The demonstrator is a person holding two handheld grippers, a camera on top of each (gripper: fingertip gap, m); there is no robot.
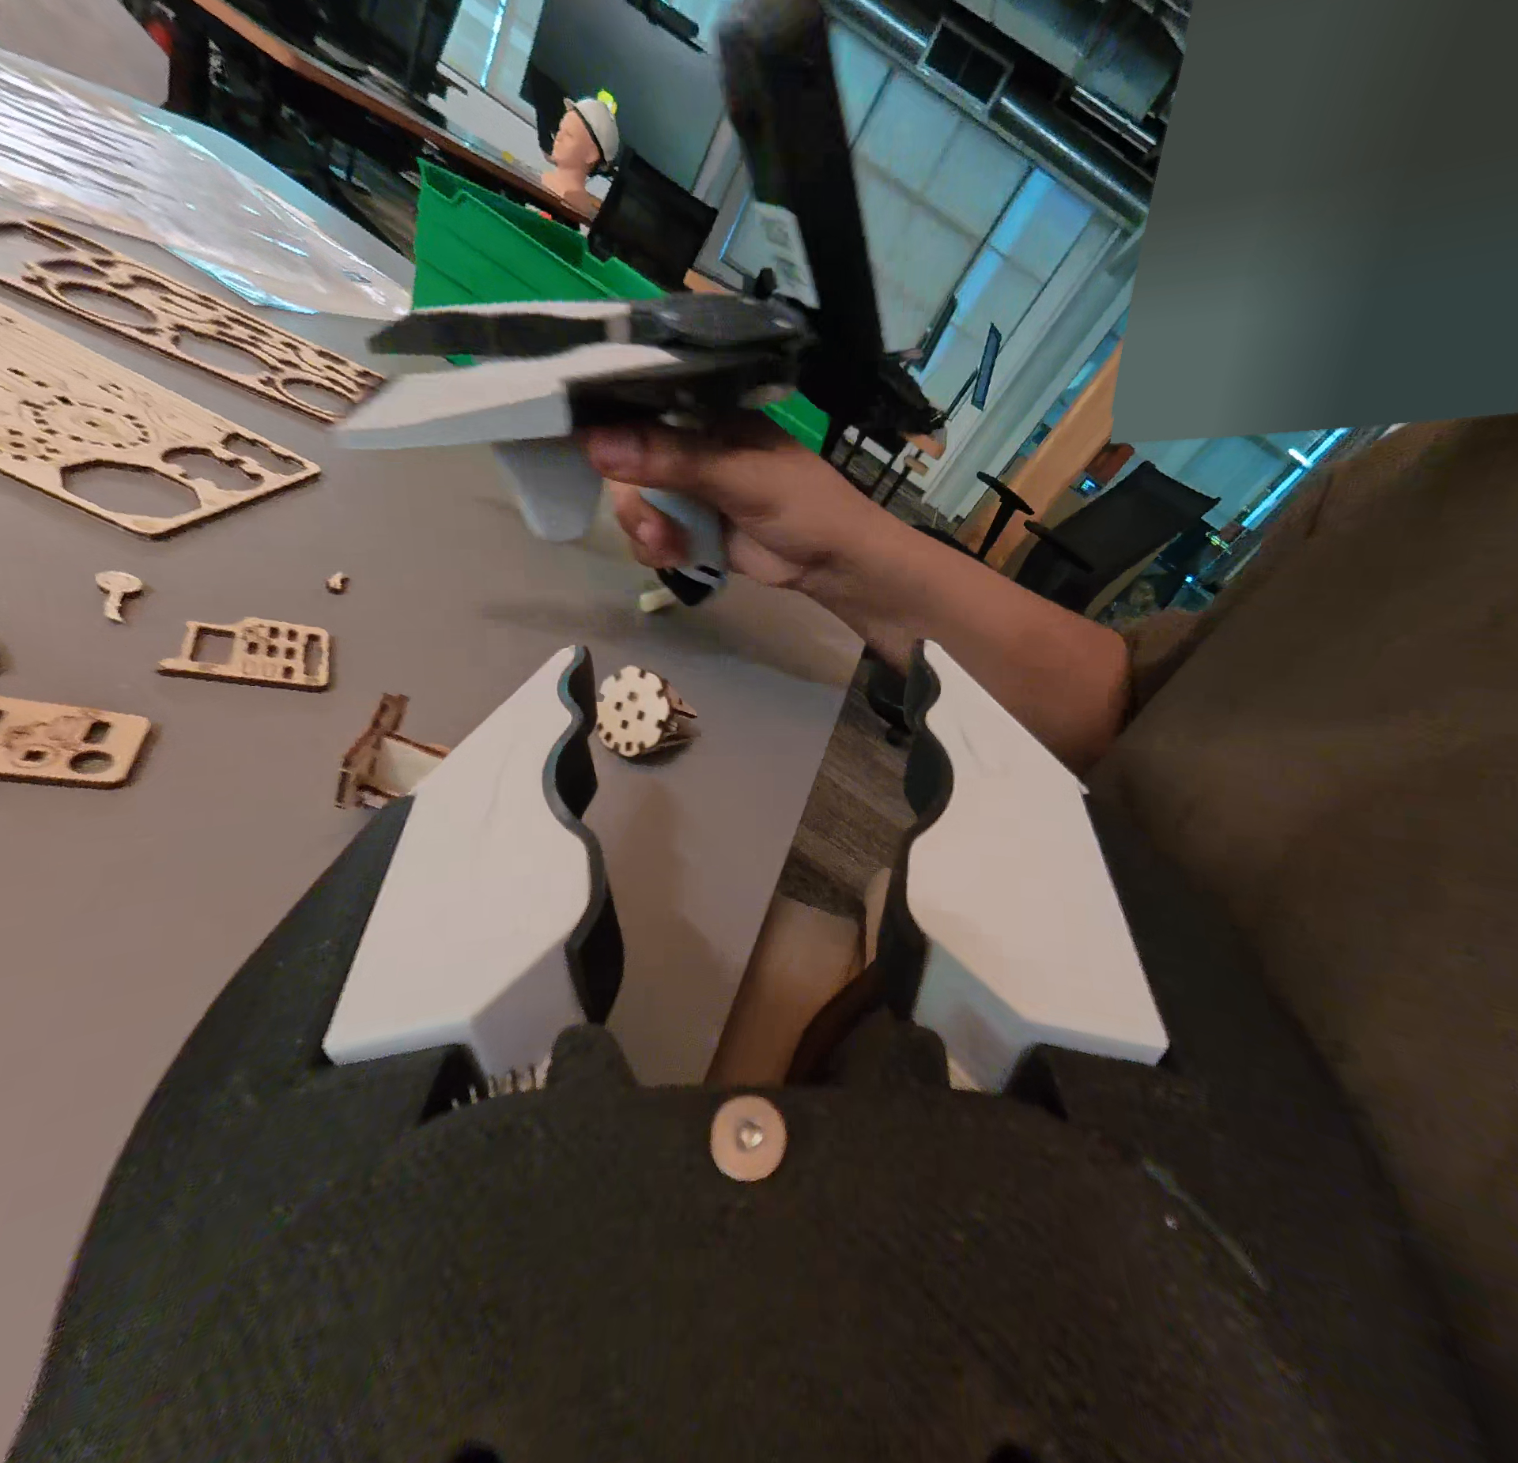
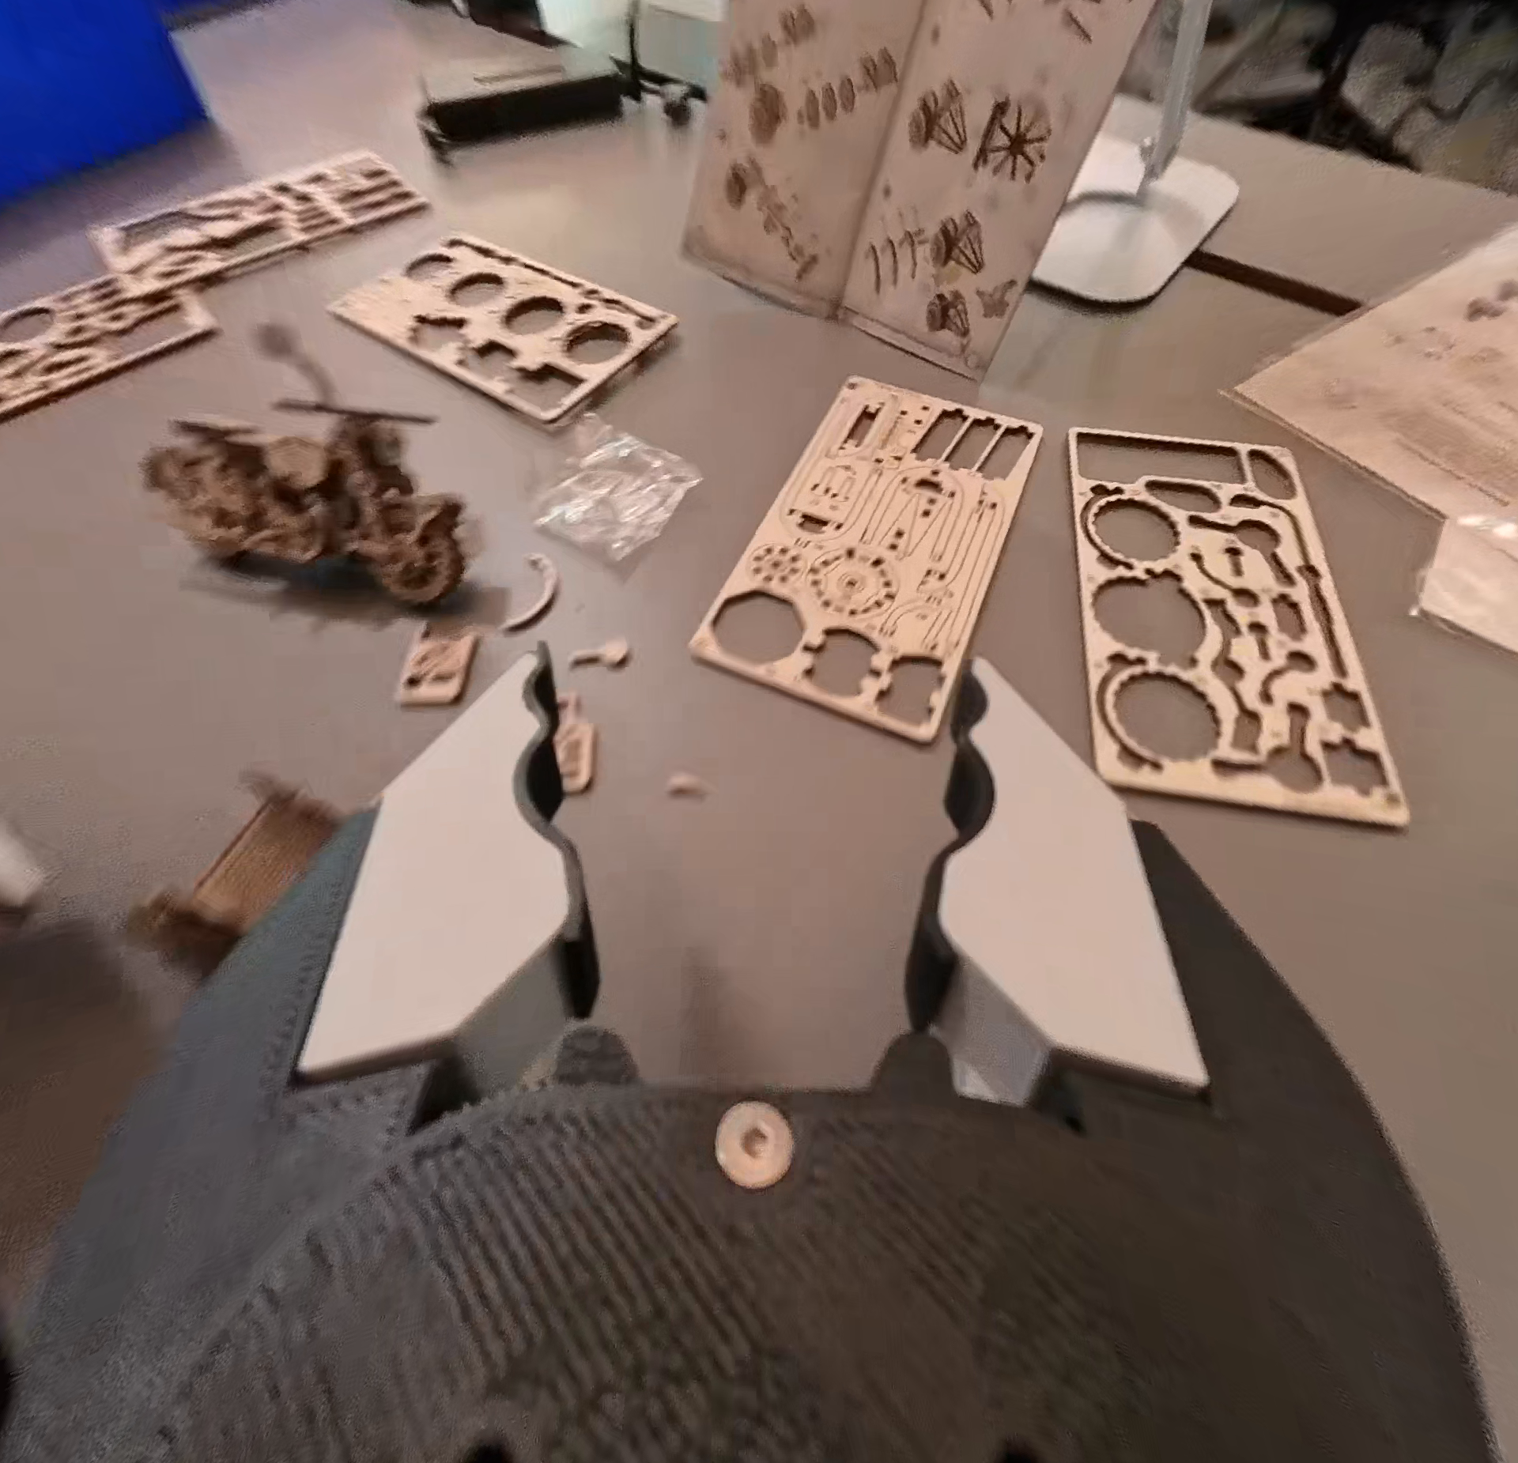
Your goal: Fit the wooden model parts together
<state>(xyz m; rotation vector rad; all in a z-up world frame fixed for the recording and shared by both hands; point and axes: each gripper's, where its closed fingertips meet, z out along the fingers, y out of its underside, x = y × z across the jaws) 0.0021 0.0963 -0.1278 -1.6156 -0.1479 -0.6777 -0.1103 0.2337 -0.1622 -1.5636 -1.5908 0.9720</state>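
Wooden parts [image 2: 575, 738]: loose on worktop [image 2: 739, 890], beside motorcycle model [image 2: 304, 504]. Both grippers, left [image 1: 743, 734] and right [image 2: 752, 734]: jaws spread, empty. Advised: pinch one flat piece by its edges, squarely.

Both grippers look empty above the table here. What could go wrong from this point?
1. The round slotted disc lies close to the table edge; a nudge from the open left gripper may knock it off.
2. The open right gripper hangs over small loose chips; these seem easy to scatter.
3. The built motorcycle model stands nearby and might be bumped.
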